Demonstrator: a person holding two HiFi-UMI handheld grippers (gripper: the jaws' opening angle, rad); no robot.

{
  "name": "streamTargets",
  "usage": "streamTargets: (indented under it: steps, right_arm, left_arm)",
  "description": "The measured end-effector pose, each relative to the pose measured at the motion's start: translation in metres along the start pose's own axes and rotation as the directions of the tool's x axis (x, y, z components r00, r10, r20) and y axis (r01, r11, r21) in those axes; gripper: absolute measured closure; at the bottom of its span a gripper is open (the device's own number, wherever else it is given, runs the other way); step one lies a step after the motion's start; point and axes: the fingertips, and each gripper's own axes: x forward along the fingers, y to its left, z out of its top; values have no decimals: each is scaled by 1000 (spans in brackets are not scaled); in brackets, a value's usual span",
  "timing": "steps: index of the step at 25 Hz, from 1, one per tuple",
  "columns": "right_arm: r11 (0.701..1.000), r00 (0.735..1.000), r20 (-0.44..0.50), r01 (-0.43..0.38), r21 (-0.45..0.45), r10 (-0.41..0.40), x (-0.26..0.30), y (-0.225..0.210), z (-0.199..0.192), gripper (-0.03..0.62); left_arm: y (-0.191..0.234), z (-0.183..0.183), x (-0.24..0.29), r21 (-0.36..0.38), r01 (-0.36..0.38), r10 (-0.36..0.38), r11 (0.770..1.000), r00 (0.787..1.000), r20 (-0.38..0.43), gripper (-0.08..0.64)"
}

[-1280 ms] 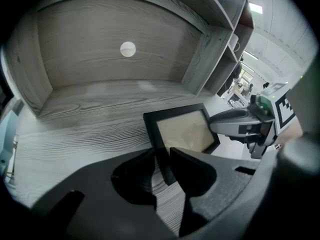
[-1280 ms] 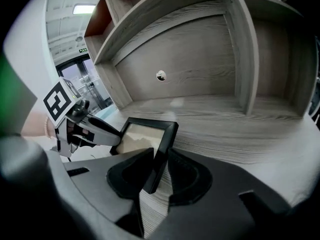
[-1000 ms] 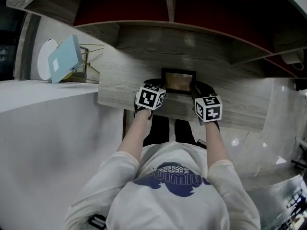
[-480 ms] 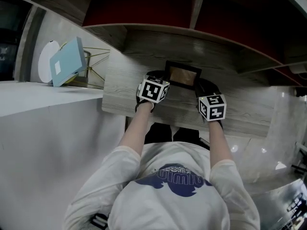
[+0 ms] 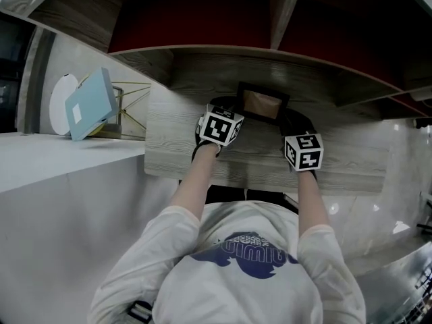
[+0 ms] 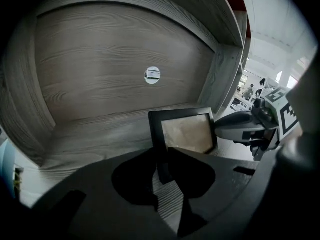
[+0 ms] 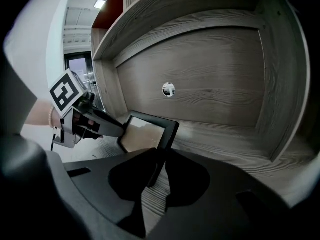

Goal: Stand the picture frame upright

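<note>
One picture frame (image 5: pixel 262 102), black-bordered with a tan picture, is sitting on the grey wood-grain bench (image 5: pixel 175 147). It is lying inside the recess beneath the upper shelf (image 7: pixel 190 6), near the back panel (image 6: pixel 100 74). Its picture face is showing toward me; I cannot tell whether it is lying flat or tipping up.

My left gripper (image 6: pixel 162 160) is closing its jaws about the frame's left border, which is passing between them. My right gripper (image 7: pixel 157 163) is closing its jaws about the right border likewise. On neither side am I seeing the pads clamping firmly.

Behind the frame, a round hole (image 7: pixel 168 89) is showing in the back panel. Well apart to the left, a pale blue panel (image 5: pixel 88 103) is leaning against a wire rack (image 5: pixel 128 103), beside a white disc (image 5: pixel 59 103).
</note>
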Motion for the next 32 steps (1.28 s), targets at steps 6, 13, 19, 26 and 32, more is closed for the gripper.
streamTargets:
  steps: [6,13,19,26,32]
  right_arm:
    - [999,999,41,38,-39,-36,5,-15,15,544]
    - [995,995,85,57,-76,-51,13,-26,31,552]
    - [991,991,118,69,-114,-55,18,-33,36,551]
    - [982,983,172,100,-160,-72,24,-40,48,552]
    - [976,975,208,117,-182,-78,33,-45,57,553]
  left_arm:
    - [4,21,8,50,-7,6,999,999,37,482]
    - [13,37,17,77,-39,32,996,996,88,485]
    - [12,48,21,95,-58,45,994,990,134,485]
    - [19,59,24,118,-96,70,988,975,210,483]
    - [23,70,29,134,-103,66,986,964,256,484]
